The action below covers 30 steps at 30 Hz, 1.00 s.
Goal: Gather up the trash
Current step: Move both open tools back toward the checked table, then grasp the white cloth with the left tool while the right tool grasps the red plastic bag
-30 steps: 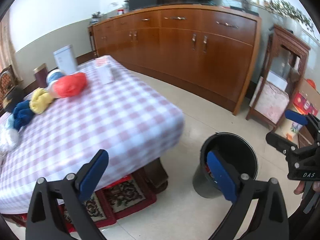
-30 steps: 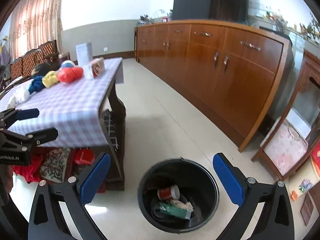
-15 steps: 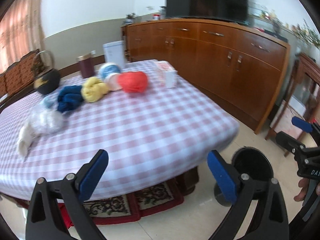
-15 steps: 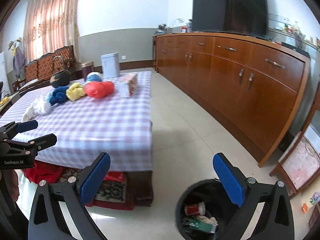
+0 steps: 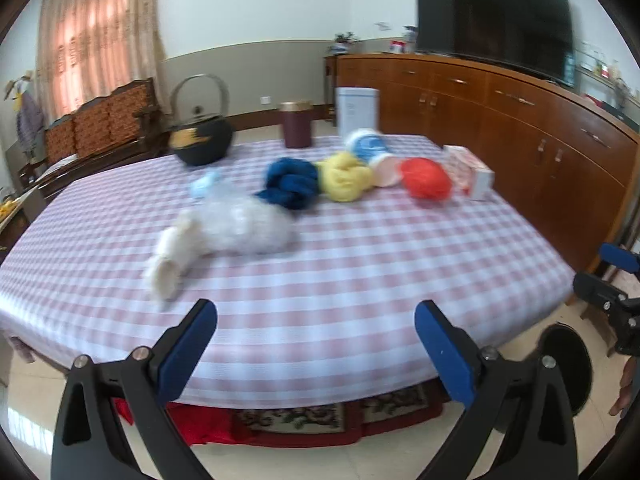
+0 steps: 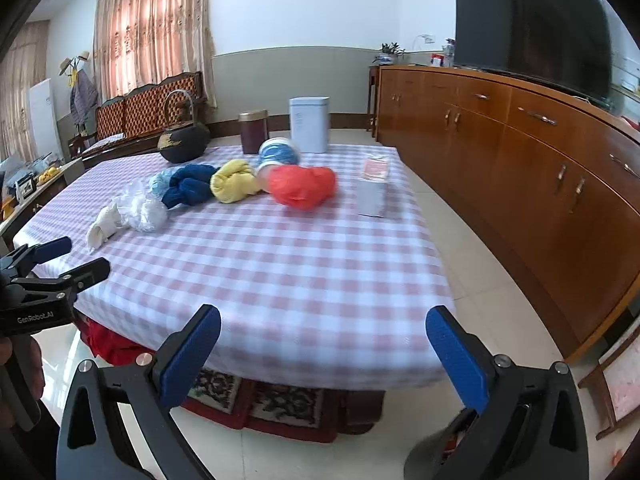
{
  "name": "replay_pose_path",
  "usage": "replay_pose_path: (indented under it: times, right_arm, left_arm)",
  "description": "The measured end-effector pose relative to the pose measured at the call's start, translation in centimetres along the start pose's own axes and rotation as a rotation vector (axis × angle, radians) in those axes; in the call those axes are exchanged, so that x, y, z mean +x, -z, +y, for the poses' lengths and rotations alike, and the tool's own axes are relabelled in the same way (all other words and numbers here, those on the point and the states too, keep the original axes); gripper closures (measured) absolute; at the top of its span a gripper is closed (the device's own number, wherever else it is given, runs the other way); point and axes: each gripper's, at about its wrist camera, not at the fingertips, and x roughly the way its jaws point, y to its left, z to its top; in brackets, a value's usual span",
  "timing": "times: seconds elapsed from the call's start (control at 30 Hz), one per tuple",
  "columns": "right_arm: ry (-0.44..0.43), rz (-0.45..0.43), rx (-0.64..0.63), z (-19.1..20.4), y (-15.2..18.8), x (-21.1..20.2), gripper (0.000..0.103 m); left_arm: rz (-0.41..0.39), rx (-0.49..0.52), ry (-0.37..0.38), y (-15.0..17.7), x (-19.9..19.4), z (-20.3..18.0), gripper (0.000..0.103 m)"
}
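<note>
A row of crumpled bags lies on the checked table: white plastic, blue, yellow and red, with a blue-white cup behind. The same row shows in the right wrist view: white, blue, yellow, red. My left gripper is open and empty at the table's near edge. My right gripper is open and empty, to the right of the left one. The black trash bin stands on the floor at right.
A black kettle, a maroon canister, a white box and a tissue box stand on the table. A long wooden sideboard with a TV runs along the right wall. A red rug lies under the table.
Both grippers have swung up and left from the trash bin toward the table. The bin has slid to the lower right edge of both views. Both stay open and empty.
</note>
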Motion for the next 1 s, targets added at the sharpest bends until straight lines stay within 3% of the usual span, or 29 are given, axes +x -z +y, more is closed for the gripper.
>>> replay_pose_path:
  times: [0.4,0.67,0.77,0.87,0.9,1.0]
  right_arm:
    - [-0.014,0.028,-0.04,3.8,-4.3,5.9,0.0]
    - [-0.001,0.056,-0.054,4.3,-7.3,10.8,0.0]
    - [0.017,0.077,-0.056,4.1,-8.6,13.0,0.0]
    - [0.027,0.1,-0.053,3.8,-9.7,15.4,0.0]
    - [0.037,0.112,-0.056,3.7,-9.9,16.0,0.0]
    - [0.045,0.145,-0.062,3.6,-10.4,17.9,0.004]
  left_arm:
    - [-0.001,-0.085,-0.162,-1.1,3.4,9.2,0.004]
    - [0.074,-0.104,-0.163,-1.7,8.0,11.8,0.018]
    - [0.097,-0.107,-0.141,-1.8,9.3,12.1,0.026]
    - [0.121,-0.124,-0.114,-2.0,10.5,12.5,0.049]
    - [0.125,-0.136,-0.105,-2.1,10.8,12.6,0.063]
    - [0.12,-0.159,-0.096,-2.5,11.3,13.2,0.066]
